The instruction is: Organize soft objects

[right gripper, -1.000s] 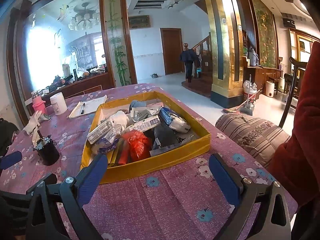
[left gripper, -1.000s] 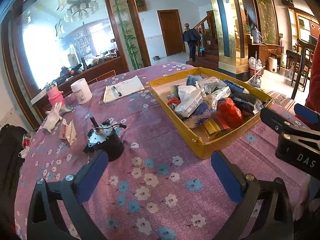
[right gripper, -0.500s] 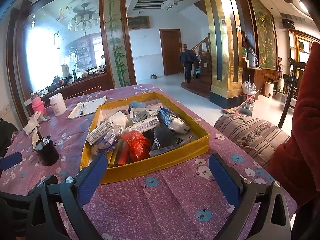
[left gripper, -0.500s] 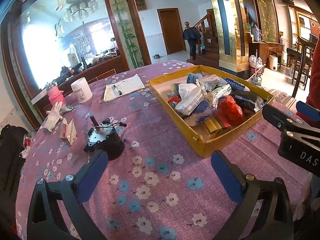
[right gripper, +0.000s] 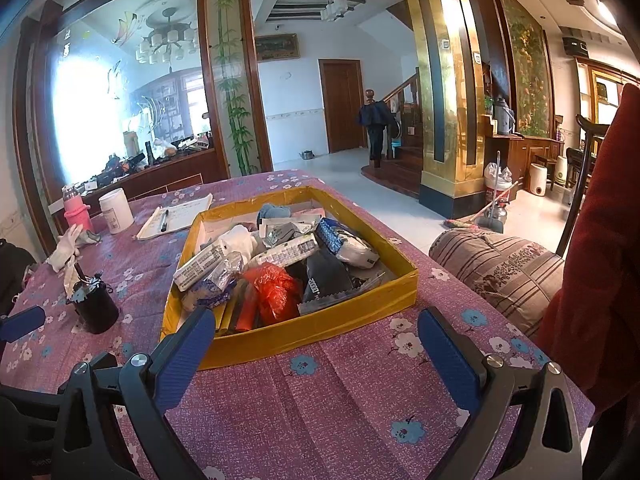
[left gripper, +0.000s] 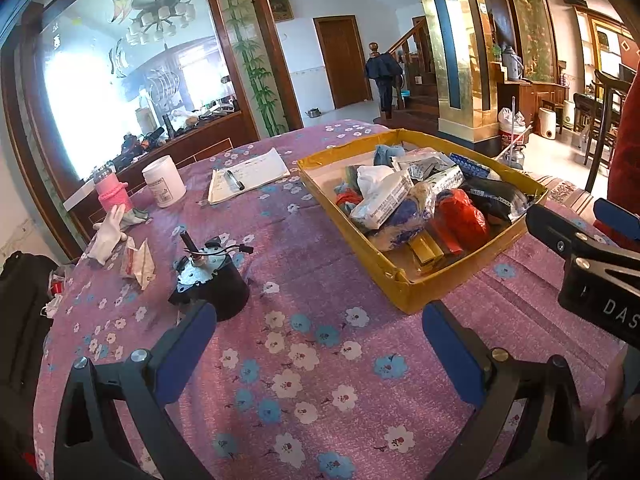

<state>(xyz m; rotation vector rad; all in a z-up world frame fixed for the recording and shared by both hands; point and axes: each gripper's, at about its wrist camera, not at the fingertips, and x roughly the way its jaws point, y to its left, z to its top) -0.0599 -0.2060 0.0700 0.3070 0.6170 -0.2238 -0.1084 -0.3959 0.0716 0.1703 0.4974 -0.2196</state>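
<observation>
The left gripper [left gripper: 318, 344] has its fingers spread wide and empty above the cloth [left gripper: 312, 280]; the tray [left gripper: 408, 296] of soft packs lies ahead of its right finger, and a black motor [left gripper: 212, 284] sits just past its left fingertip. The right gripper [right gripper: 316, 346] is equally wide and holds nothing, its left fingertip in front of the tray's near wall (touching or not, I cannot tell). A red bag [right gripper: 276, 292] lies in the tray straight ahead between those fingers.
</observation>
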